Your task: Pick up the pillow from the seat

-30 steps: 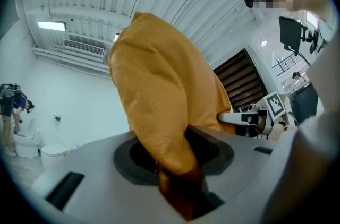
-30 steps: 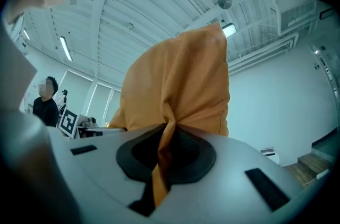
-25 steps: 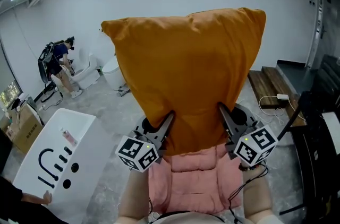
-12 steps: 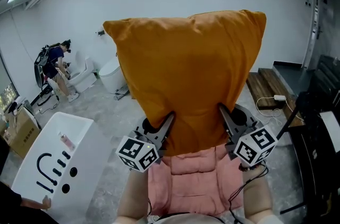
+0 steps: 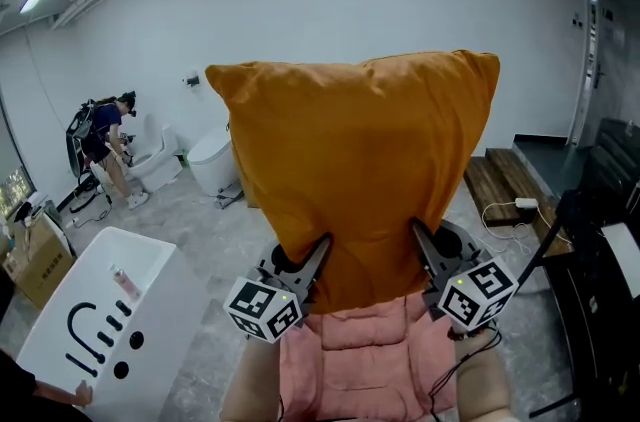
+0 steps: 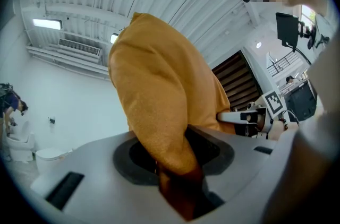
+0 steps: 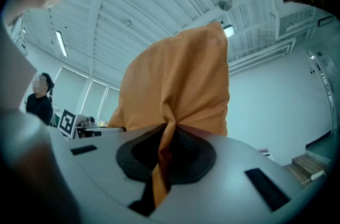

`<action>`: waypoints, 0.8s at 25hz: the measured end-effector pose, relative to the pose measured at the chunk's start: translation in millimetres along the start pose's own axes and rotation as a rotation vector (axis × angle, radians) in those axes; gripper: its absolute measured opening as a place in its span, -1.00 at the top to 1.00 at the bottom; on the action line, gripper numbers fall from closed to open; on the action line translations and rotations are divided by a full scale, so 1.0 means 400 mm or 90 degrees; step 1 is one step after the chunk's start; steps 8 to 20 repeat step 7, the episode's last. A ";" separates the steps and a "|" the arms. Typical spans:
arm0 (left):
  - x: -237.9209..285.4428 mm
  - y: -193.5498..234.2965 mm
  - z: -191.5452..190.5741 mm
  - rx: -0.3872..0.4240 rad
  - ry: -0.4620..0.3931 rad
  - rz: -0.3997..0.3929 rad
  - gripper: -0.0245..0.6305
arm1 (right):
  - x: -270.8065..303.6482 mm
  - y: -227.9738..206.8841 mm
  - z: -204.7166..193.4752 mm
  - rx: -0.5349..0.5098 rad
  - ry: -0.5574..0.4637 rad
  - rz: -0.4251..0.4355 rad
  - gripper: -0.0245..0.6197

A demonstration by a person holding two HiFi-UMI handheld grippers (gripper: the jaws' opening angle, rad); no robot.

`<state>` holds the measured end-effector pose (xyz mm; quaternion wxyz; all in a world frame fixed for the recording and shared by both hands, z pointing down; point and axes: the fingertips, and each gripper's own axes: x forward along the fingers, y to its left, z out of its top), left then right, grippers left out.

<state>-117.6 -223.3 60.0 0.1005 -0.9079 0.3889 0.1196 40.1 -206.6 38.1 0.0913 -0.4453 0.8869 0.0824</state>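
Observation:
A large orange pillow [image 5: 360,165] hangs upright in the air in front of me, held by its lower edge. My left gripper [image 5: 320,245] is shut on the pillow's lower left part, a thick bunch of fabric [image 6: 172,156] between its jaws. My right gripper [image 5: 418,232] is shut on the lower right part, a thin fold of cloth [image 7: 162,164] pinched tight. Below the pillow lies the pink cushioned seat [image 5: 355,360]. The pillow is clear of the seat.
A white panel with black marks [image 5: 95,325] lies at lower left. A person [image 5: 100,145] stands by white toilets [image 5: 210,160] at the far left. Wooden steps [image 5: 505,185] and black equipment [image 5: 600,290] are on the right. A cardboard box [image 5: 35,260] sits at the left edge.
The pillow and both grippers have shifted slightly lower in the head view as the view tilted up. Both grips are unchanged.

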 end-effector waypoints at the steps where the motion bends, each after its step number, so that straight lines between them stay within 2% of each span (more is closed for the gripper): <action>1: 0.000 0.000 0.001 0.000 -0.001 0.000 0.43 | 0.000 0.000 0.001 0.000 -0.001 0.001 0.85; 20: 0.009 -0.004 -0.002 0.008 0.000 -0.003 0.43 | 0.002 -0.006 -0.004 0.005 -0.003 0.001 0.85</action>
